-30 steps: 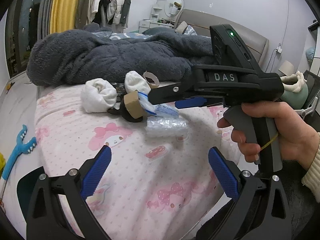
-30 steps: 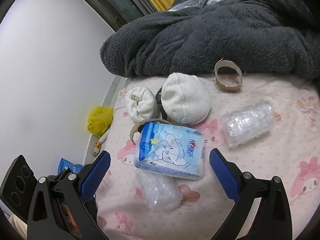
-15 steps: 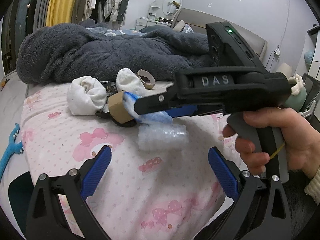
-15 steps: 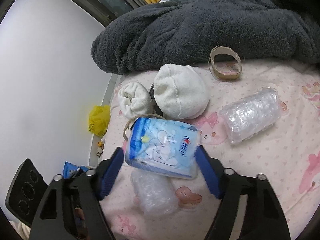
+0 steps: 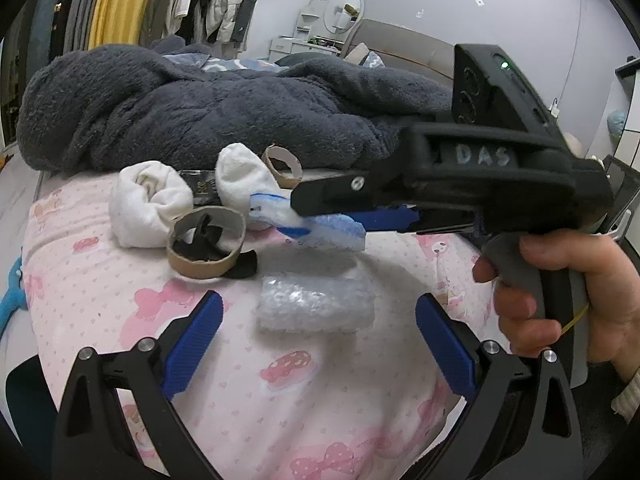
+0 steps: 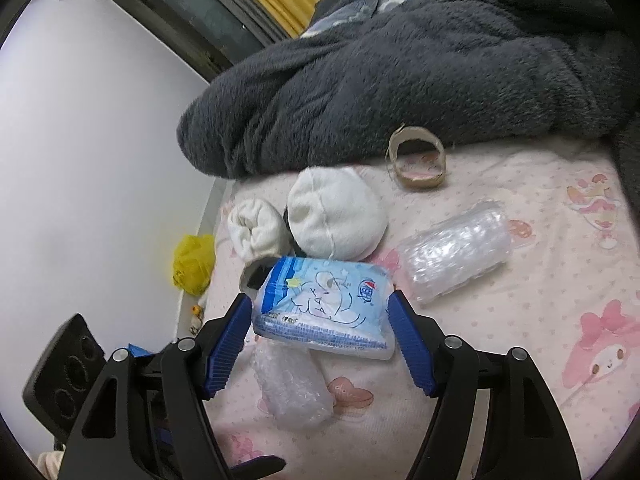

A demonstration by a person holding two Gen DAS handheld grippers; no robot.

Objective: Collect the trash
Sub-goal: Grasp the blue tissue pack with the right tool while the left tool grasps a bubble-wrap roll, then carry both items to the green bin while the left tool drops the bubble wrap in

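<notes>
My right gripper point(image 6: 318, 304) is shut on a blue-and-white tissue pack point(image 6: 324, 304), its blue pads pressing both short sides, just above the pink bedsheet point(image 6: 520, 340). The left wrist view shows that gripper point(image 5: 320, 216) from the side, held by a hand point(image 5: 580, 292), with the pack point(image 5: 324, 230) sticking out of it. My left gripper point(image 5: 318, 304) is open and low over a bubble-wrap roll point(image 5: 316, 304), not touching it. A cardboard ring point(image 5: 206, 248) with something black inside lies to its left. A second bubble-wrap roll point(image 6: 456, 256) and another ring point(image 6: 418, 160) lie farther back.
Two rolled white socks point(image 6: 256, 228) point(image 6: 336, 220) sit behind the pack. A thick dark grey blanket point(image 6: 400, 80) covers the bed beyond them. The bed's edge drops to the floor at the left, where a yellow bag point(image 6: 194, 264) lies.
The right gripper closed on the tissue pack and raised it slightly, uncovering the near cardboard ring. The left gripper moved forward and lower, over the bubble-wrap roll.
</notes>
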